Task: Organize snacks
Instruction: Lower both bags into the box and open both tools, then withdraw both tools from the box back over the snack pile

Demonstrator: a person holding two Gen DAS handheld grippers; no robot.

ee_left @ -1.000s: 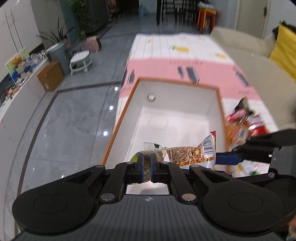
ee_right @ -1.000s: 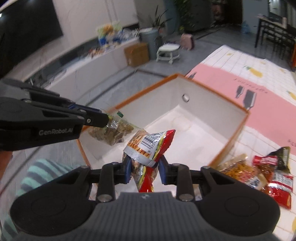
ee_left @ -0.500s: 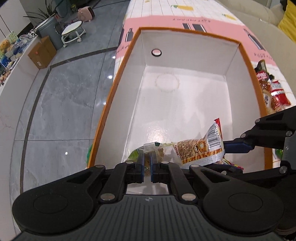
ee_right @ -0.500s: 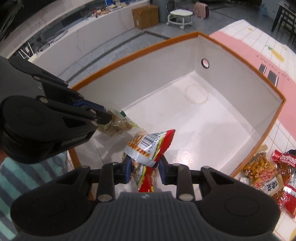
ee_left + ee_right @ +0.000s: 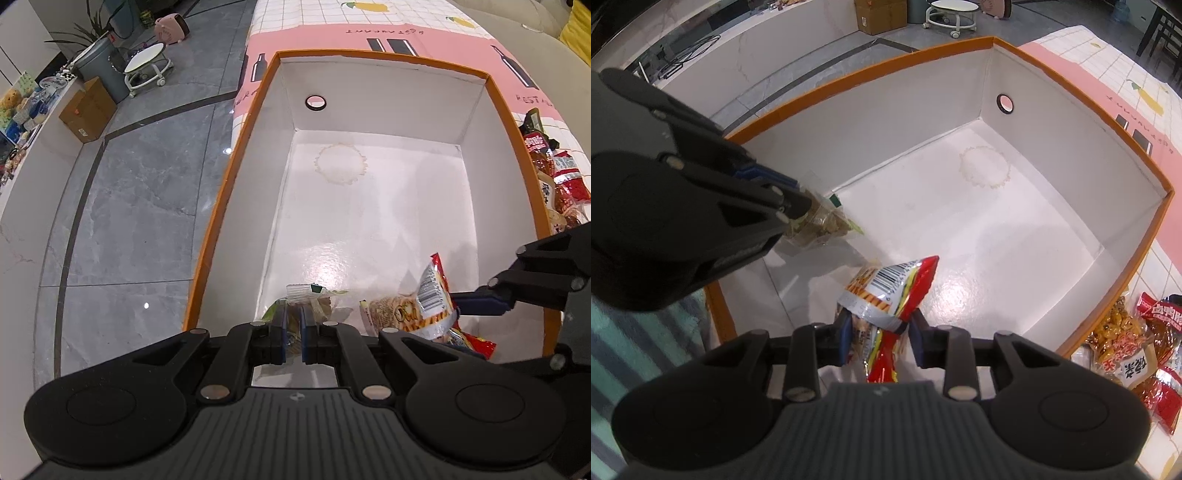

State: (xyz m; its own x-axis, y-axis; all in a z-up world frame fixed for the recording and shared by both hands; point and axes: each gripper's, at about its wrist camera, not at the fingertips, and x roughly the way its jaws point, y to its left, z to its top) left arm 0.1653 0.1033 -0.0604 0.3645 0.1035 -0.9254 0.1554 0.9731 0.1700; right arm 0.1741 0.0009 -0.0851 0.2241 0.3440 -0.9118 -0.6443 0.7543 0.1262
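A white box with an orange rim [image 5: 369, 99] [image 5: 886, 122] stands open below both grippers. My left gripper [image 5: 291, 314] [image 5: 798, 218] is shut on a clear packet of brown snacks [image 5: 317, 295] [image 5: 823, 229], low in the box's near left corner. My right gripper [image 5: 881, 328] [image 5: 458, 299] holds a red and silver snack packet [image 5: 890, 288] [image 5: 424, 302] just above the box floor. Its jaws are opening, with the packet still between the pads and touching both.
Several loose snack packets [image 5: 1137, 354] [image 5: 554, 177] lie on the pink and white tablecloth [image 5: 369, 33] right of the box. The box floor beyond the grippers is bare apart from a ring stain [image 5: 341, 164]. Grey tiled floor [image 5: 129, 221] lies to the left.
Both grippers have sunk into the box with their packets and tilted further down. The right jaws stand slightly wider around the red packet.
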